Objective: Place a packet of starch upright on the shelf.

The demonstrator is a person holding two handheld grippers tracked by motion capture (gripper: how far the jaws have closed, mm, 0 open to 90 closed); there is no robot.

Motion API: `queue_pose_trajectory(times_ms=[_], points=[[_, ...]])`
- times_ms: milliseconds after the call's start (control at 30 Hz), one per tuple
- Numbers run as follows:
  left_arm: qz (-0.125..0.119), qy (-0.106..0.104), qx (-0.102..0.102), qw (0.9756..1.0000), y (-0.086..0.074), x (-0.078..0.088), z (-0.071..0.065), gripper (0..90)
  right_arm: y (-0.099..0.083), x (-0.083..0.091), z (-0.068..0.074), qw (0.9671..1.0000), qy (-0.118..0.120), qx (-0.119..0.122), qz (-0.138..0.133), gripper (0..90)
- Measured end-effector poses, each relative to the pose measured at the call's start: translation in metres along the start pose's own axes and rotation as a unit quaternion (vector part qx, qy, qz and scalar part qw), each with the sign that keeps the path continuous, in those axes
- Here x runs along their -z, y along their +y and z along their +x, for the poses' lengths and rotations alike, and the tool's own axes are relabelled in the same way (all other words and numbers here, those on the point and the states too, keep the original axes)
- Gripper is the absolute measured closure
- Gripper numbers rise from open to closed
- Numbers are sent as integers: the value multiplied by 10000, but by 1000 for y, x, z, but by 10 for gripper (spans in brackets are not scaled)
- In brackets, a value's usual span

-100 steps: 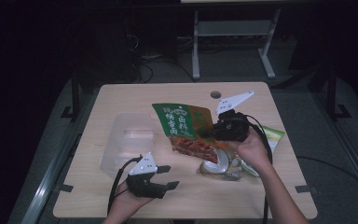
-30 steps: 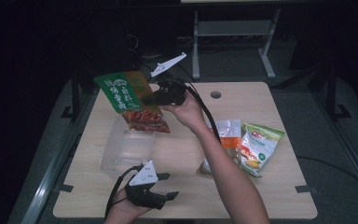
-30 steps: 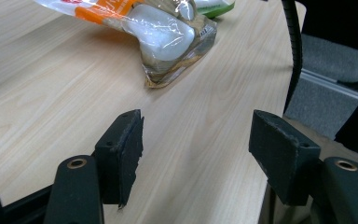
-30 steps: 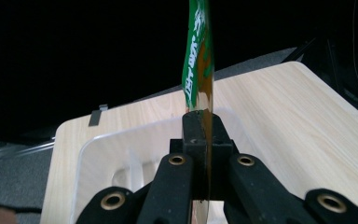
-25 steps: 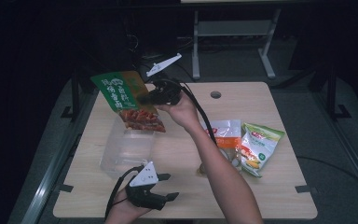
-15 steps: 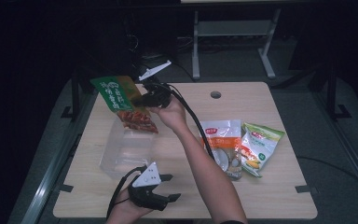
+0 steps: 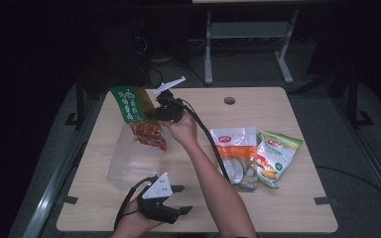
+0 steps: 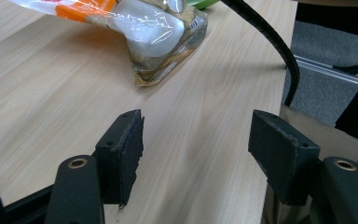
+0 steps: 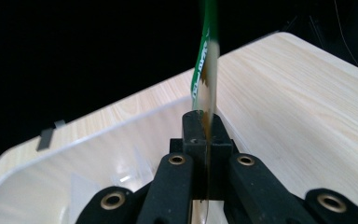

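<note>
A green snack packet [image 7: 135, 115] with reddish food showing in its lower half hangs over the far end of a clear plastic box [image 7: 129, 166] on the table's left. My right gripper [image 7: 153, 113] is shut on the packet's edge; in the right gripper view the packet [image 9: 206, 79] rises edge-on from between the closed jaws, with the box rim [image 9: 93, 135] below. My left gripper [image 7: 181, 199] rests near the front edge of the table, its jaws open and nothing between them [image 8: 193, 149].
Two more snack packets lie right of centre: a white and orange one [image 7: 236, 153], also ahead of the left gripper [image 8: 149, 32], and a green and white one [image 7: 277, 154]. A cable [image 7: 208, 139] trails along the right forearm. A round hole [image 7: 229, 100] sits near the far edge.
The right hand has lowered the green packet toward the clear box and shifted it slightly right. The left gripper has stayed in place.
</note>
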State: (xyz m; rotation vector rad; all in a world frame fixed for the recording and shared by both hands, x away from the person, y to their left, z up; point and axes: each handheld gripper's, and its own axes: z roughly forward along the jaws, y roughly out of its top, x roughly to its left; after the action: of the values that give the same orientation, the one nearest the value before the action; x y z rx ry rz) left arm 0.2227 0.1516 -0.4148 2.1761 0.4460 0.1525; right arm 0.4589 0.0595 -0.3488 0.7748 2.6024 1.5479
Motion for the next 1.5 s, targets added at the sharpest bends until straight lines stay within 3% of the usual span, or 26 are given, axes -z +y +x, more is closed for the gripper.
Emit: queue_pose_trajectory(times_ms=[300, 667, 767, 800, 833, 867, 967, 1067, 1367, 1500], points=[[22, 6, -26, 10000, 0, -1, 0, 349, -15, -6, -2, 9999, 77, 88, -91, 893], [52, -10, -30, 10000, 0, -4, -1, 349, -28, -1, -14, 9998, 127, -58, -172, 890], [50, -4, -31, 10000, -1, -4, -1, 348, -28, -1, -15, 9998, 103, -92, -145, 868], [43, -1, -30, 10000, -1, -4, -1, 348, -28, 1, -17, 9998, 77, -160, -108, 800], [41, 4, -37, 10000, -1, -4, -1, 348, -28, 1, -17, 9998, 77, -160, -108, 800], [43, 21, -27, 10000, -2, -4, -2, 348, -29, 4, -19, 9997, 70, -223, -76, 736], [63, 16, -34, 10000, -3, -5, -3, 348, -30, 9, -21, 9994, 147, -303, -98, 717], [76, 22, -42, 10000, -3, -6, -5, 347, -33, 20, -21, 9992, 129, -349, -130, 636], [88, -23, 31, 10000, -3, -8, -4, 340, -38, 49, -19, 9993, 131, -303, -176, 565], [71, -56, 182, 9998, -5, -9, -2, 339, -39, 65, -17, 9992, 245, -273, -155, 512]])
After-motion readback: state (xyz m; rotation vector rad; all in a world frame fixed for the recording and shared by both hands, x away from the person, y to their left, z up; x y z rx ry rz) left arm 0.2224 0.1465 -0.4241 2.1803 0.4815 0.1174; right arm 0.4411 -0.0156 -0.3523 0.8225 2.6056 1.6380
